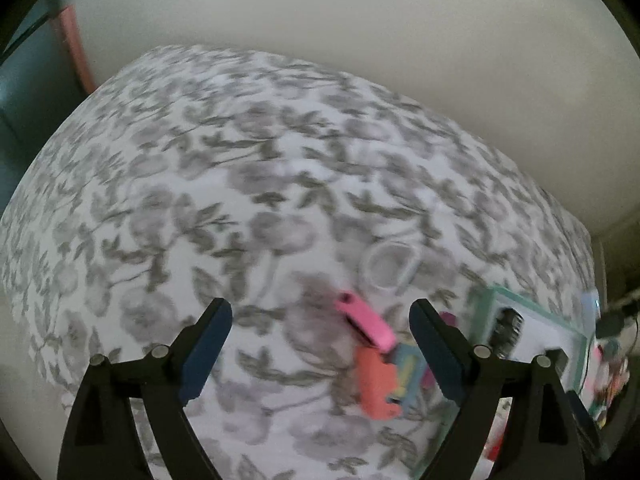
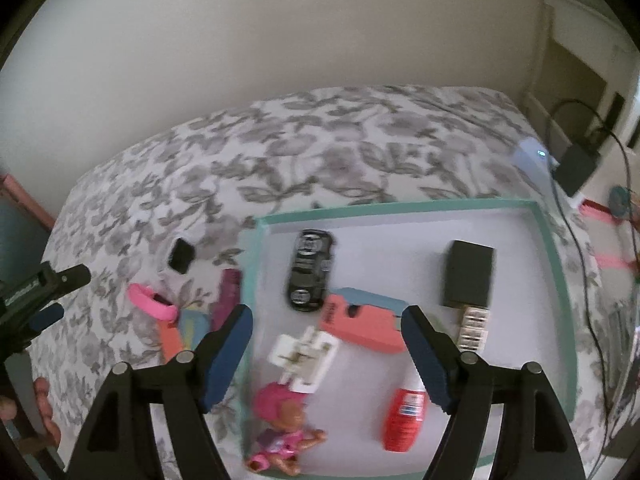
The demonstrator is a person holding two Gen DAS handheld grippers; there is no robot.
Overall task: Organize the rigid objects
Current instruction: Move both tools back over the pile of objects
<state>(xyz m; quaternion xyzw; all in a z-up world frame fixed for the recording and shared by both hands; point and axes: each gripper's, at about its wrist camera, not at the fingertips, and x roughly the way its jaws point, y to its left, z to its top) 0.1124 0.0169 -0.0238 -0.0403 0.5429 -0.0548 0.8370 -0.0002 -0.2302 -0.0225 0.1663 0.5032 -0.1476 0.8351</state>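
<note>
My right gripper point(image 2: 326, 344) is open above the near part of a teal-rimmed tray point(image 2: 556, 264). In the tray lie a black toy car point(image 2: 310, 270), a black box point(image 2: 468, 268), a coral and blue block point(image 2: 368, 320), a white clip point(image 2: 304, 352), a pink doll point(image 2: 280, 428) and a red bottle point(image 2: 404, 416). My left gripper point(image 1: 324, 344) is open and empty over the floral bedsheet. Just right of it lie a pink band point(image 1: 364, 320) and a coral piece point(image 1: 376, 384), part of a small pile beside the tray point(image 1: 492, 300).
Left of the tray lie a small black object point(image 2: 182, 256), a purple piece point(image 2: 226, 292) and a clear ring point(image 1: 390, 268). A black adapter with cables point(image 2: 576, 168) sits past the bed's right corner. A wall runs behind the bed. A person's hand point(image 2: 40, 400) shows at lower left.
</note>
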